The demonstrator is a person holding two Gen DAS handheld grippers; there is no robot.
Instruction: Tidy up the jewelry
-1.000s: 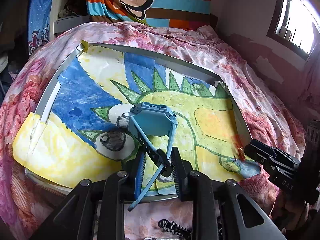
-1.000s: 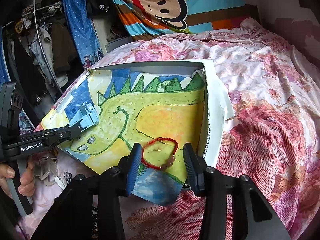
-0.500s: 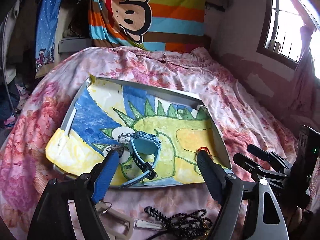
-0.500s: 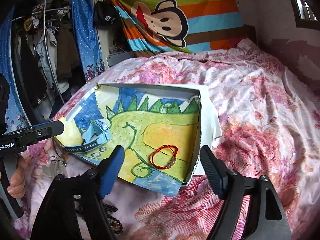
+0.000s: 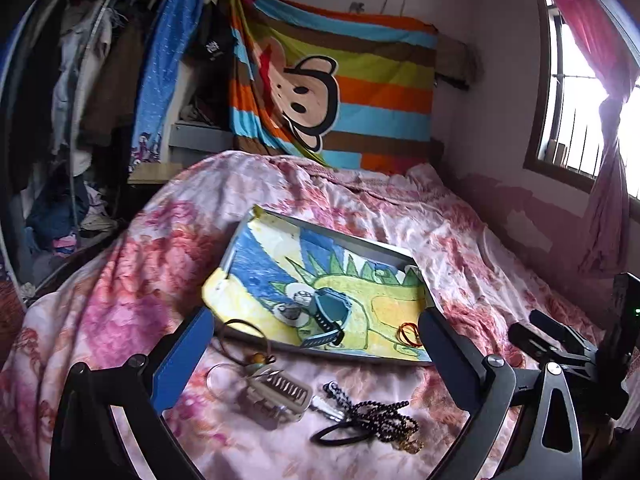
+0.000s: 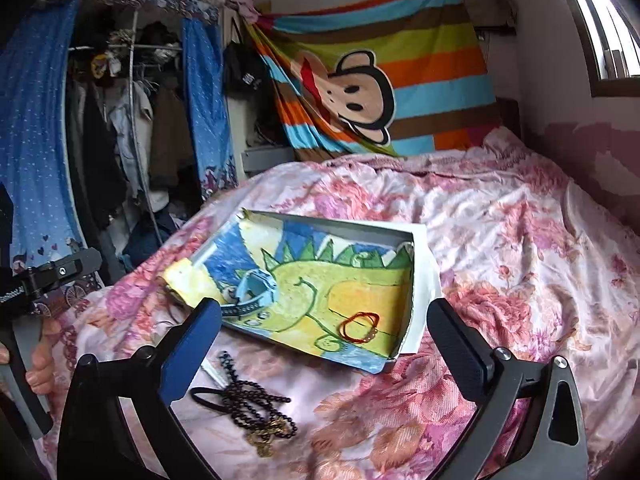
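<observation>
A shallow white box (image 5: 362,243) lined with a dinosaur drawing lies on the bed, also in the right wrist view (image 6: 422,280). A blue watch (image 5: 328,314) (image 6: 254,290) and a red bead bracelet (image 5: 409,334) (image 6: 360,326) lie in it. A black bead necklace (image 5: 376,420) (image 6: 256,404), a hair clip (image 5: 280,394) and a thin bangle with a bead (image 5: 244,336) lie on the quilt in front of the box. My left gripper (image 5: 316,364) is open and empty, held back above these. My right gripper (image 6: 324,348) is open and empty before the box.
The pink floral quilt (image 6: 520,240) covers the bed. A striped monkey blanket (image 5: 340,92) hangs behind. A clothes rack (image 6: 120,120) stands at the left, a window (image 5: 580,100) at the right. The right gripper's body (image 5: 568,344) shows at the left view's right edge.
My left gripper let go of the blue watch, which now lies in the box. Both grippers opened wide and pulled back and up from the box.
</observation>
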